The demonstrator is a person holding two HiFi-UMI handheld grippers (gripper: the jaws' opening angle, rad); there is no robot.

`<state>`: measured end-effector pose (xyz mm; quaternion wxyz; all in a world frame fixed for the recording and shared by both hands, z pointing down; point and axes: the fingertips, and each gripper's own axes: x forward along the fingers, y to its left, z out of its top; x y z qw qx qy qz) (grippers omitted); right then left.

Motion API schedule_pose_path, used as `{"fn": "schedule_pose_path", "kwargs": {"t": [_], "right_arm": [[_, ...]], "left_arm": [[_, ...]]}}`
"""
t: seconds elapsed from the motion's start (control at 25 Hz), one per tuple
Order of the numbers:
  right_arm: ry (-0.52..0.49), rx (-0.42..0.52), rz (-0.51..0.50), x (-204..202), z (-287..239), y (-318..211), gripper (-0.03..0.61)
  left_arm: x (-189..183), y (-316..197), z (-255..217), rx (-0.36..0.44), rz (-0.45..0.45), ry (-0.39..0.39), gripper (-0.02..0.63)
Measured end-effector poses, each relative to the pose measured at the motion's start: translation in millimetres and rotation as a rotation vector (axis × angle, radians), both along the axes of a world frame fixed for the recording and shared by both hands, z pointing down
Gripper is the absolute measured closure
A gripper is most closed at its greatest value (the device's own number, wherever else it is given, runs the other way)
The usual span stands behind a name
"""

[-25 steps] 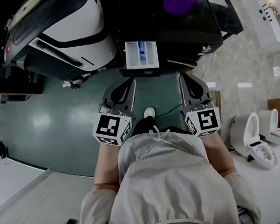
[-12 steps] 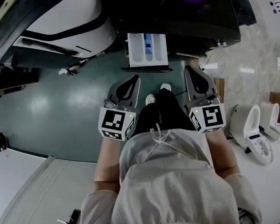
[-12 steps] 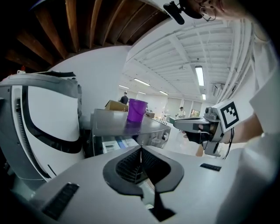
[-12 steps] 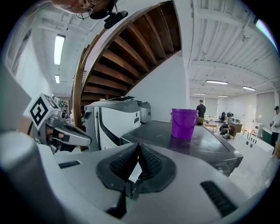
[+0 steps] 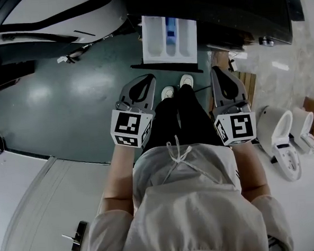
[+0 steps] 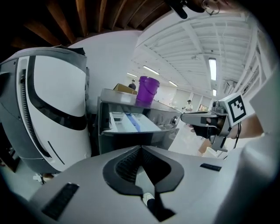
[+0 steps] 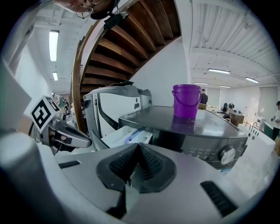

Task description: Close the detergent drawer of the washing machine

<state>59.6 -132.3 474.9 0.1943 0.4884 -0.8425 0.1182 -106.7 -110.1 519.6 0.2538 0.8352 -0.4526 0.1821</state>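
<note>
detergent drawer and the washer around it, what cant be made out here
- Detergent drawer: whether its compartments hold anything is too small to tell in the head view; the right gripper covers its lower part in the right gripper view.
- Washing machine: its door is hidden behind the left gripper and right gripper in their views; the head view's top edge cuts off its top.
- Control panel print: too small, right gripper view.

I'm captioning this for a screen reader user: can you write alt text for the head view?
A white detergent drawer stands pulled out of a dark washing machine at the top. Below it, a person holds the left tongs and right tongs, both shut and empty, short of the drawer.
</note>
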Motion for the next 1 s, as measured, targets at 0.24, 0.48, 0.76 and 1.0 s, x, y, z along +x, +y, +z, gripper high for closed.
{"fn": "schedule_pose_path", "kwargs": {"t": [0.24,0.48,0.76,1.0], "right_arm": [[0.002,-0.018,-0.012,-0.8,18.7,0.1,0.574],[-0.004,-0.023,-0.028,-2.6,20.9,-9.4,0.574],[0.0,-0.009,-0.043,-5.0,14.7,-24.4,0.574],[-0.009,-0.003,-0.037,-3.6,10.8,-37.1,0.574]], "left_arm": [[4.8,-6.4,21.2,-0.036,-0.065,0.051,0.595],[7.2,-13.0,24.9,-0.03,-0.092,0.038,0.595],[4.8,-19.5,26.8,-0.053,-0.13,0.078,0.595],[5.9,-45.1,24.4,-0.03,-0.148,0.051,0.595]]}}
